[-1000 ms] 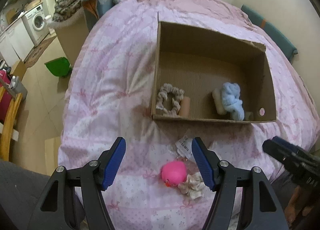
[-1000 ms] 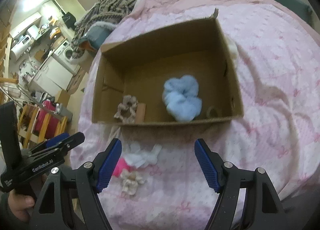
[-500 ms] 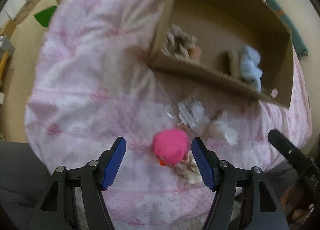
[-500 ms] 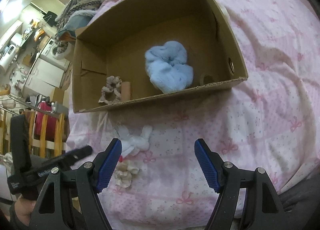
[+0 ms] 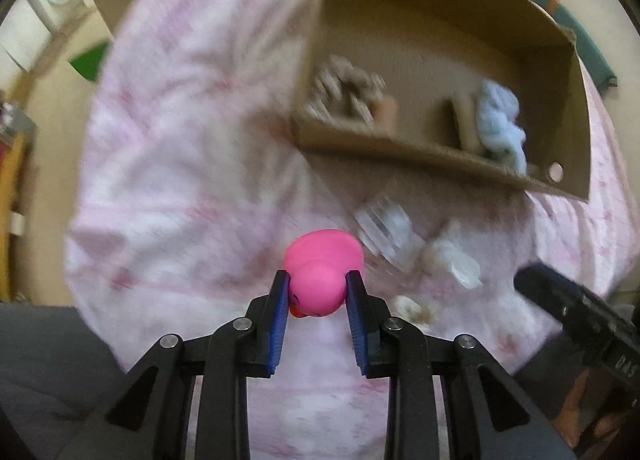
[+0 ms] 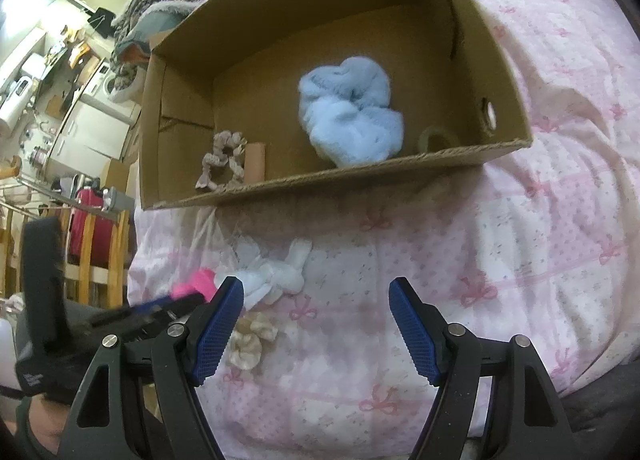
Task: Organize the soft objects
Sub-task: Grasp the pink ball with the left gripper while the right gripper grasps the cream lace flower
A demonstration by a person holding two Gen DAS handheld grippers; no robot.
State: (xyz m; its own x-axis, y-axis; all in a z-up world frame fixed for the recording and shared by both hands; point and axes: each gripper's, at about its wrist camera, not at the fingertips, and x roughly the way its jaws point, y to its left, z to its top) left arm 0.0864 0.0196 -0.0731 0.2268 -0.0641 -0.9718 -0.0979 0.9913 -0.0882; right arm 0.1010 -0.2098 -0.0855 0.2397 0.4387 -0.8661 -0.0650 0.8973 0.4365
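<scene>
Gripping the pink duck with our left gripper, whose jaws have just been closing onto its sides.
We should lift straight, gently, toward the box ahead; our right gripper hangs wide open, empty.

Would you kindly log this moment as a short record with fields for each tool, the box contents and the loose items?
left tool: jaws just closed, pads pressing a pink toy on the pink quilt
right tool: open, empty, over the quilt
cardboard box: blue fluffy scrunchie, beige scrunchie
loose on quilt: white scrunchie, cream scrunchie
</scene>
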